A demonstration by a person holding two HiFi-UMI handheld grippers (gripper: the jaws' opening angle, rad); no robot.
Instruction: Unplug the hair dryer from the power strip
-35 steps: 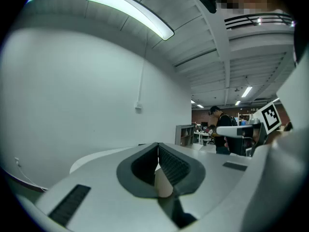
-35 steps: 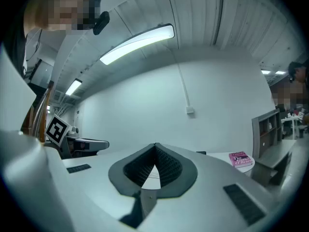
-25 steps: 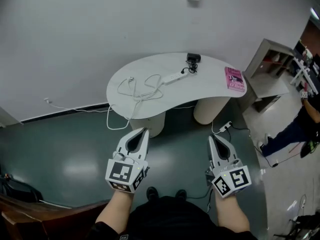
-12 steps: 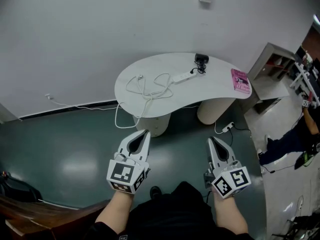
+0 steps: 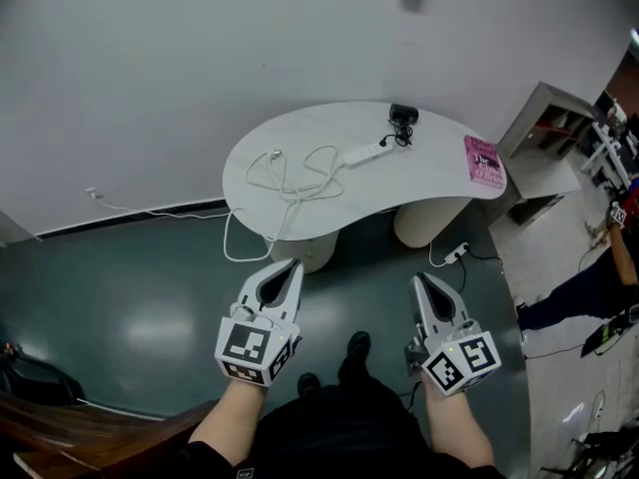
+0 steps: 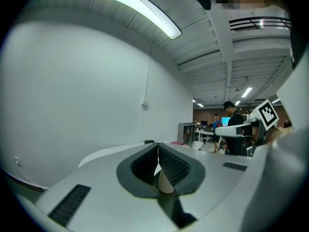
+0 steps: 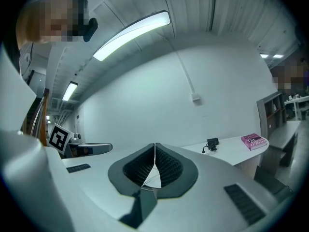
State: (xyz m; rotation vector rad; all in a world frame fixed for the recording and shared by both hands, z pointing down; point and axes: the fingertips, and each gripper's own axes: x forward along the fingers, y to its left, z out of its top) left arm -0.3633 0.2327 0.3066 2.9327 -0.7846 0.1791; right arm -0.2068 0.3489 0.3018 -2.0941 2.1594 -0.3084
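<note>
Table (image 5: 429,173): ahead, well apart from both claws.
Left gripper (image 5: 288,267): pressed together, empty.
Right gripper (image 5: 423,283): pressed together, empty; likely the nearer one.
Power strip (image 5: 365,154): on tabletop, long axis slanting up-right.
Hair dryer (image 5: 403,116): on the tabletop at strip's far right end, straight ahead of right claw.

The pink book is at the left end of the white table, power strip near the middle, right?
No: the pink book lies at the right end of the table, as the head view shows; the power strip is near the middle.
</note>
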